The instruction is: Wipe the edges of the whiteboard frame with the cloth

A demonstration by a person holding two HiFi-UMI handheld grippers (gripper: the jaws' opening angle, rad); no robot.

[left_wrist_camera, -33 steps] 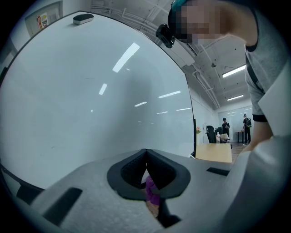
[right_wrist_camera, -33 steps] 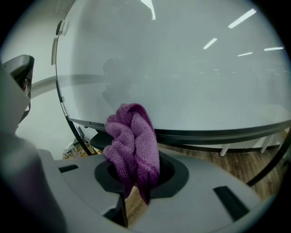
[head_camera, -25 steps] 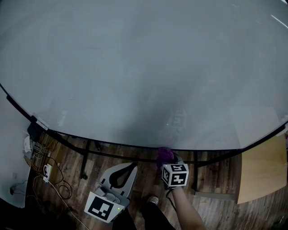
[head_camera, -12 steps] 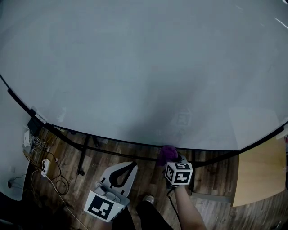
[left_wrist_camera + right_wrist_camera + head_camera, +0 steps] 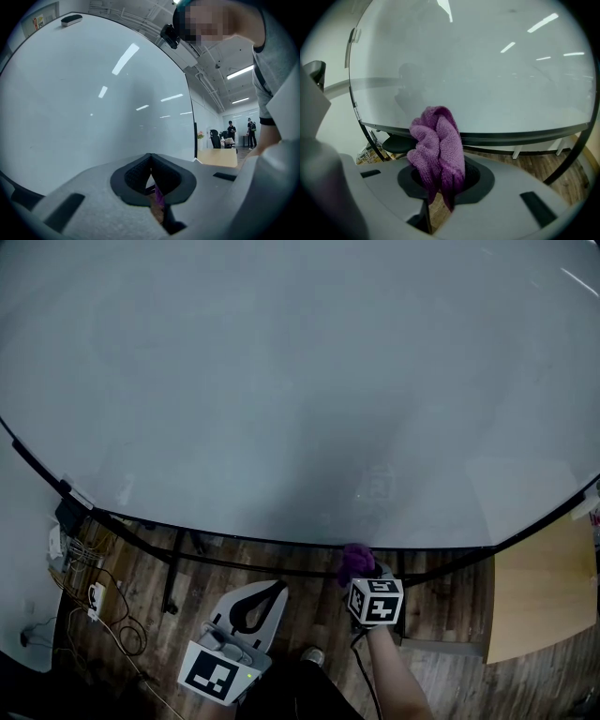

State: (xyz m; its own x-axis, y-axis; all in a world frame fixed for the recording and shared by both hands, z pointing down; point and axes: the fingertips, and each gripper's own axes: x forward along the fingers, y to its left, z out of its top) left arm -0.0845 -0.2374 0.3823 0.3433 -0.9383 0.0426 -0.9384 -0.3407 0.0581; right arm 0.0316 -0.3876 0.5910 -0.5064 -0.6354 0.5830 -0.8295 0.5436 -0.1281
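A large whiteboard (image 5: 300, 399) fills most of the head view; its dark bottom frame edge (image 5: 272, 544) curves across below it. My right gripper (image 5: 359, 570) is shut on a purple cloth (image 5: 354, 560), which touches the bottom frame edge (image 5: 520, 137) just right of the middle. In the right gripper view the bunched cloth (image 5: 438, 145) stands up between the jaws against the board's lower edge. My left gripper (image 5: 260, 594) hangs lower and to the left, away from the board, its dark pads (image 5: 150, 176) closed together with nothing between them.
Wooden floor (image 5: 141, 596) lies below the board, with a tangle of cables and a power strip (image 5: 94, 596) at the left. The board's stand legs (image 5: 173, 582) reach down to the floor. A light wooden table (image 5: 539, 596) stands at the right. People stand far off in the room (image 5: 232, 133).
My right gripper has slid the purple cloth a little to the right along the bottom frame edge. The left gripper has barely moved.
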